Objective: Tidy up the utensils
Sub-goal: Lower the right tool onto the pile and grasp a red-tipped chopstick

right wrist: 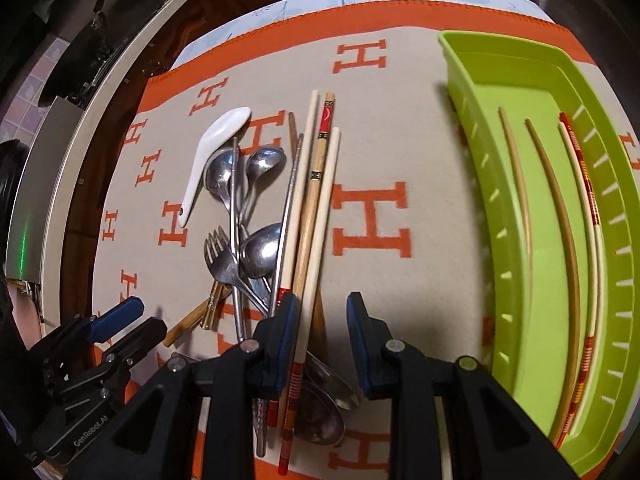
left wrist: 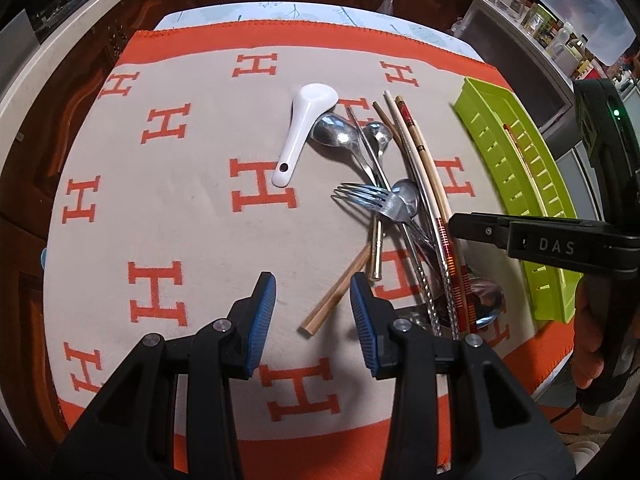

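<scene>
Right gripper (right wrist: 322,338) jaws wide apart, empty, above near ends of chopsticks (right wrist: 316,208). Left gripper (left wrist: 313,312) jaws wide, empty, beside brown chopstick (left wrist: 336,294). Farther: fork (right wrist: 220,258), metal spoons (right wrist: 260,250), white ceramic spoon (left wrist: 304,128) on orange-beige cloth (left wrist: 160,200). Green tray (right wrist: 472,92) at right holds several chopsticks.

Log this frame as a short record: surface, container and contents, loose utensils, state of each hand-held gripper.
surface: orange and beige cloth
container: green tray, right side of cloth
tray contents: several chopsticks
loose pile: white ceramic spoon, fork, metal spoons, chopsticks
left hand-held gripper: open, empty, above cloth
right hand-held gripper: open, empty, over pile's chopsticks
</scene>
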